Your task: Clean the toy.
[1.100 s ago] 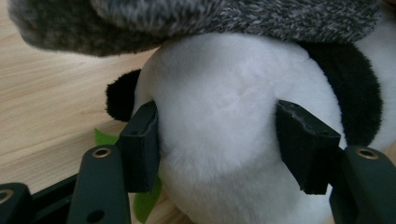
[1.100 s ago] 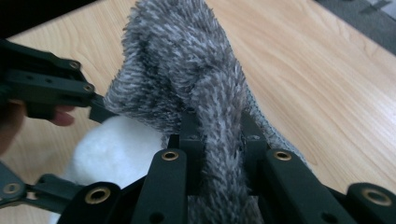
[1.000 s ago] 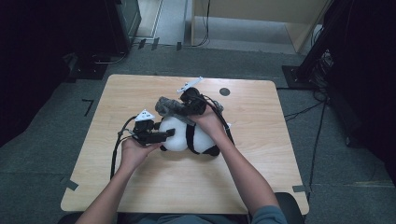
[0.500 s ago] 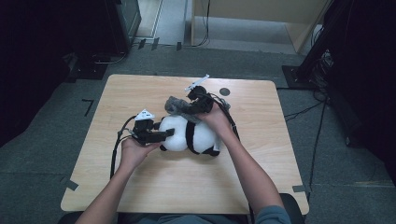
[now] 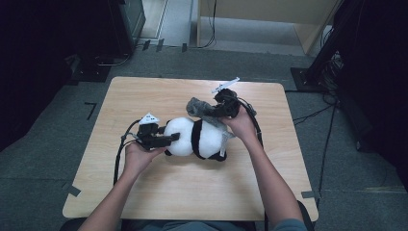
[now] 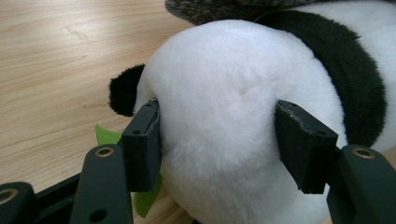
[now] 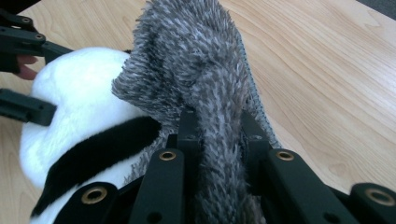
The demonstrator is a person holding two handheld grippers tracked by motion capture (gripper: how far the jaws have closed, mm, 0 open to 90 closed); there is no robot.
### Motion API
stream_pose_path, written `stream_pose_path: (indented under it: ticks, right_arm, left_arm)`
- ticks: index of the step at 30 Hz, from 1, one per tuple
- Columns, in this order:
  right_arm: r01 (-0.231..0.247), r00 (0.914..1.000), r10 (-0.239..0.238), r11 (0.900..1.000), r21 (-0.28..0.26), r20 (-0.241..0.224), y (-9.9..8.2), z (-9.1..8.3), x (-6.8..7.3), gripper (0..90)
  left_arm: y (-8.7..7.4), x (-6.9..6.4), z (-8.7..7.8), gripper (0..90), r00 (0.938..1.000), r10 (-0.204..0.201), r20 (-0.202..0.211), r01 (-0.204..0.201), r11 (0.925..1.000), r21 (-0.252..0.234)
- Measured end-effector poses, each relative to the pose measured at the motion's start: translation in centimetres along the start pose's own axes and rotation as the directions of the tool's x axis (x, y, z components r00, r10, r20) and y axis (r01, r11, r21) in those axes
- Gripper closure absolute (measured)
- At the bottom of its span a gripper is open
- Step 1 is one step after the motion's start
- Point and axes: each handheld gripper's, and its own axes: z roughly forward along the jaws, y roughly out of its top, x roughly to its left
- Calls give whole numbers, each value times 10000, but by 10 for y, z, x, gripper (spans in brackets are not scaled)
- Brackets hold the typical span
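Note:
A black and white panda plush (image 5: 197, 139) lies on its side in the middle of the wooden table (image 5: 159, 197). My left gripper (image 5: 171, 138) comes in from the left and is shut on the panda's white head (image 6: 233, 107), one pad pressing into the fur on each side (image 6: 219, 140). My right gripper (image 5: 214, 111) hovers over the plush's far side, shut on a shaggy grey cloth (image 5: 198, 108). In the right gripper view the cloth (image 7: 196, 70) bunches up between the jaws (image 7: 217, 135) and drapes toward the panda (image 7: 79, 112).
A green felt leaf (image 6: 107, 136) pokes out under the panda's head beside a black ear (image 6: 123, 91). Black cables trail from both grippers across the table. Dark equipment and cables stand on the floor around the table.
My right gripper has carried the grey cloth to the right, off the panda's head toward its far side. The left gripper has kept its hold in place.

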Motion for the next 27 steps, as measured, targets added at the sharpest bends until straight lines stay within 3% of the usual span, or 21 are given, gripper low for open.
stream_pose_path:
  ticks: [9,13,17,19,21,27]
  right_arm:
    - [14,10000,-16,9992,-391,-51,-17,-17,-3,759]
    - [484,9988,-485,9983,-320,-50,-22,-18,-1,723]
    - [67,9997,-87,9961,-878,-221,-33,-17,-4,712]
    - [-336,9977,282,9956,-877,-618,-36,-18,-9,726]
    - [-431,9969,358,9936,-1047,-707,-40,-19,-11,732]
    - [-500,9983,459,9913,-1216,-360,-44,-21,-11,731]
  left_arm:
    - [0,-1,0,385,10000,34,16,-34,10000,72]
    - [1,-1,1,389,10000,13,12,-13,10000,84]
    - [1,-2,1,392,10000,17,49,-18,10000,69]
    - [1,-2,2,395,10000,35,62,-36,10000,57]
    - [1,-3,3,398,9999,35,104,-36,10000,41]
    - [2,-3,3,407,9999,-9,140,8,10000,35]
